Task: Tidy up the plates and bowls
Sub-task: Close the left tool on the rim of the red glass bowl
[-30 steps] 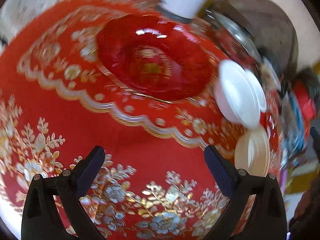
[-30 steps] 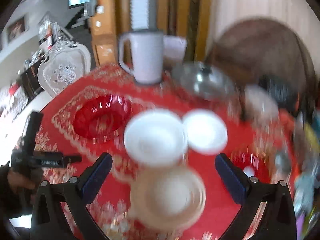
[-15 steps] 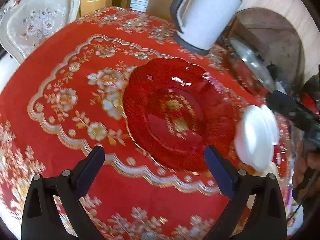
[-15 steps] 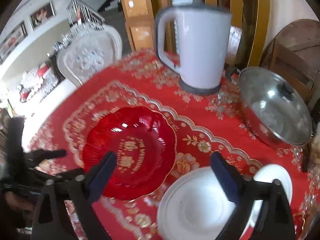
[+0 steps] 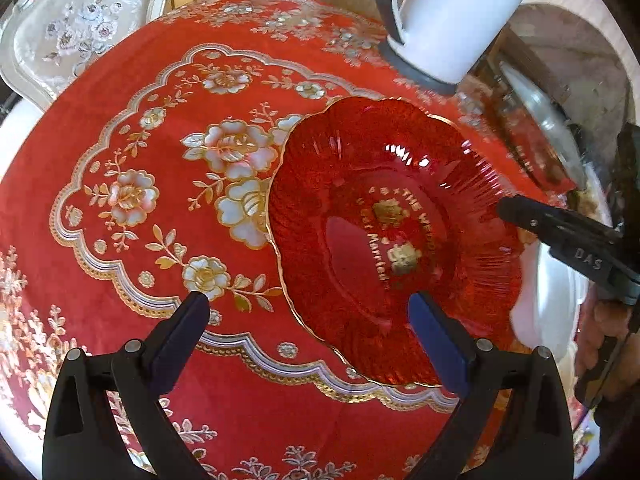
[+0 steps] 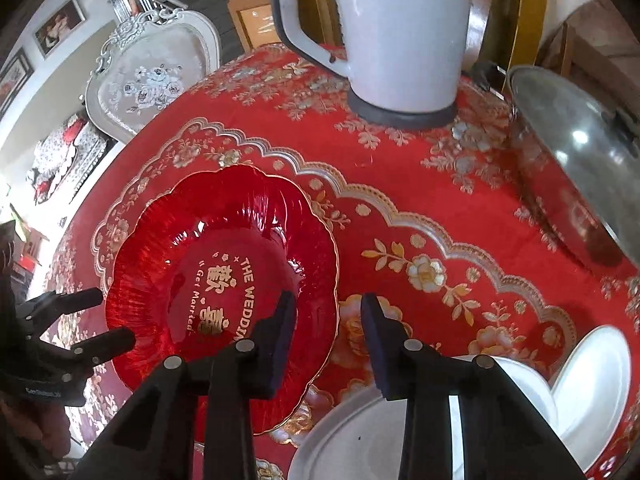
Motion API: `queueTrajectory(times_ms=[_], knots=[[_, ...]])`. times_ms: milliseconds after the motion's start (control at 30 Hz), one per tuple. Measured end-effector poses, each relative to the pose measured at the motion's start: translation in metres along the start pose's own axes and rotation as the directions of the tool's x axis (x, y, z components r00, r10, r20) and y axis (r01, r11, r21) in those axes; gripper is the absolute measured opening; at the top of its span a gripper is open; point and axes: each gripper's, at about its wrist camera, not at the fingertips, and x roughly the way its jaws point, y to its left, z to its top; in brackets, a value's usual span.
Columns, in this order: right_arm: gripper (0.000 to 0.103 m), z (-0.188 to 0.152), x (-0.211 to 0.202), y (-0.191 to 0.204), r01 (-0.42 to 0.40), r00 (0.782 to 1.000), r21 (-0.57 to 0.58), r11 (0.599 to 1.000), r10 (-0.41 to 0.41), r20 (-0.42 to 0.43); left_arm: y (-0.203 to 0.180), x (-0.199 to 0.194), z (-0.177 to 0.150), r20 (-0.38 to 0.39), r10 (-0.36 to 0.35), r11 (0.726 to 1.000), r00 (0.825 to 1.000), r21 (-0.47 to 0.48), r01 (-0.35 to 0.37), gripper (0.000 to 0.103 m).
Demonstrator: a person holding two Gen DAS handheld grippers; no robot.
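Note:
A scalloped red glass plate [image 5: 384, 240] [image 6: 224, 264] with gold lettering lies flat on the red floral tablecloth [image 5: 132, 200]. My left gripper [image 5: 310, 312] is open and hovers low over the plate's near left rim, its right finger above the plate. My right gripper [image 6: 328, 312] is narrowed but still open. Its fingers straddle the plate's right rim, one over the plate and one over the cloth. In the left wrist view one right fingertip [image 5: 508, 208] sits at the plate's far rim. Two white plates [image 6: 352, 440] [image 6: 592, 392] lie beside the red one.
A white electric kettle [image 6: 400, 40] stands at the back of the table. A steel pot with a glass lid [image 6: 576, 168] is at the right. An ornate white chair [image 6: 152, 80] stands past the table's far left edge. A hand [image 5: 604, 344] holds the right tool.
Both grippers have come in close to the red plate. The right gripper's fingers have narrowed from wide open and now sit astride the plate's rim. The left gripper stays wide open.

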Motion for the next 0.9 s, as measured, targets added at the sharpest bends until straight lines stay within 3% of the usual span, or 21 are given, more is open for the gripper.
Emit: queueTrajectory(times_ms=[233,600,900], knots=[[0.024,-0.002,0.006,-0.003,-0.024,1.000,0.020,1.000,0.024,-0.017,-0.003,0.017,0.001,-0.071,0.163,0.987,0.984,0.017,-0.162,0.100],[0.024,-0.003,0.009,-0.003,-0.023,0.999,0.028,0.999,0.023,-0.022,-0.001,0.016,0.003,-0.067,0.096,0.995,0.993,0.012,-0.096,0.100],[0.024,-0.002,0.013,-0.004,-0.021,0.999,0.025,0.999,0.022,-0.025,-0.001,0.023,0.004,-0.083,0.122,0.993,0.989,0.008,-0.122,0.100]])
